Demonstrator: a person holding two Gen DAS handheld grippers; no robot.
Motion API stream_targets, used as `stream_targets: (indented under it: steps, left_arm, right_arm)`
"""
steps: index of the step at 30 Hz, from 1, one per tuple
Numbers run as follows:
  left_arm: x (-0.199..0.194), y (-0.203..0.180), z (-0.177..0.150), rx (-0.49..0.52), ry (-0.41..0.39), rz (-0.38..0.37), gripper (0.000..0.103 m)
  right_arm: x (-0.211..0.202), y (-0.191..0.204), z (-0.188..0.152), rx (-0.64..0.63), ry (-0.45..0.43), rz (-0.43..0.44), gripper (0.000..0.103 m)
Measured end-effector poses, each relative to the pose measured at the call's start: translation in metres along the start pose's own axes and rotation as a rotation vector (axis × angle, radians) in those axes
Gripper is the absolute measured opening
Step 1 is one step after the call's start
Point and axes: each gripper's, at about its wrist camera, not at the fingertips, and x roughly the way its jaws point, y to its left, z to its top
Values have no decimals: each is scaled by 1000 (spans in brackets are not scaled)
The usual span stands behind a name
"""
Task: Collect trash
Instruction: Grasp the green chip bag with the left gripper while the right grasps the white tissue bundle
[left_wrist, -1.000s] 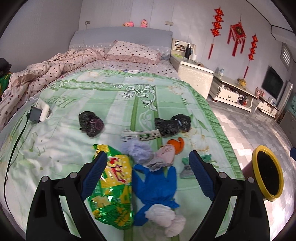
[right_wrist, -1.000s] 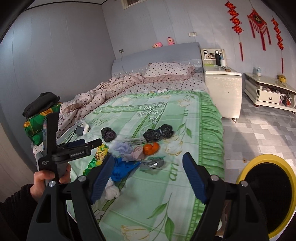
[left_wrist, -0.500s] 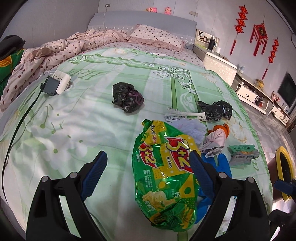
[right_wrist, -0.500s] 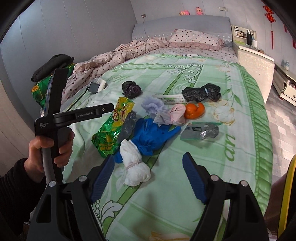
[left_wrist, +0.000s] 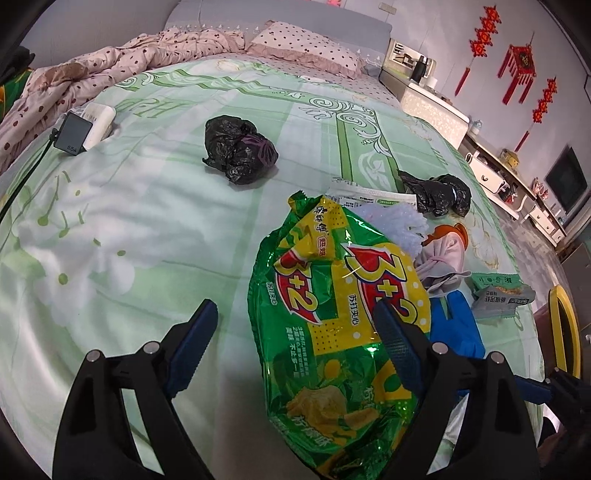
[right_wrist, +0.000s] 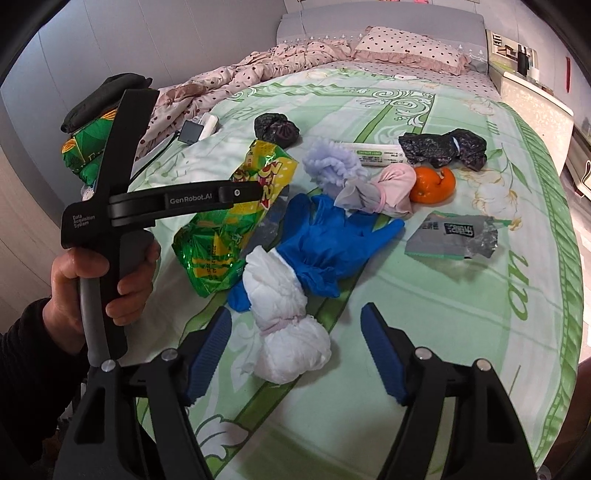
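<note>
Green-yellow snack bag (left_wrist: 332, 325), blue glove (right_wrist: 332, 240), white wad (right_wrist: 284, 321), black bags (left_wrist: 240, 147) — pale-green floral bedspread (left_wrist: 110, 221), pink dotted quilt (left_wrist: 110, 70).

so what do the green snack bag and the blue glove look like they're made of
Green snack bag: glossy plastic film, likely foil-lined, judging by sharp creases and bright glints. Blue glove: thin, matte, limp rubber, probably nitrile or latex; it lies crumpled in soft folds.

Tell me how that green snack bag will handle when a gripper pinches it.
The snack bag looks crinkled and mostly flat, so it is probably light and floppy. Its glossy foil may slip between the pads. It would likely sag and rustle rather than keep shape.
</note>
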Motion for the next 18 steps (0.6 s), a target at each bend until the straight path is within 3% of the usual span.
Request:
stream_targets:
  steps: [10,18]
  left_arm:
    - [14,-12,-7,41,23,-11,41]
    - [13,-5,-6,14,25,-19,23]
  right_arm:
    - [21,-1,-3,12,53,5,39]
    - [25,-1,-2,21,59,15,31]
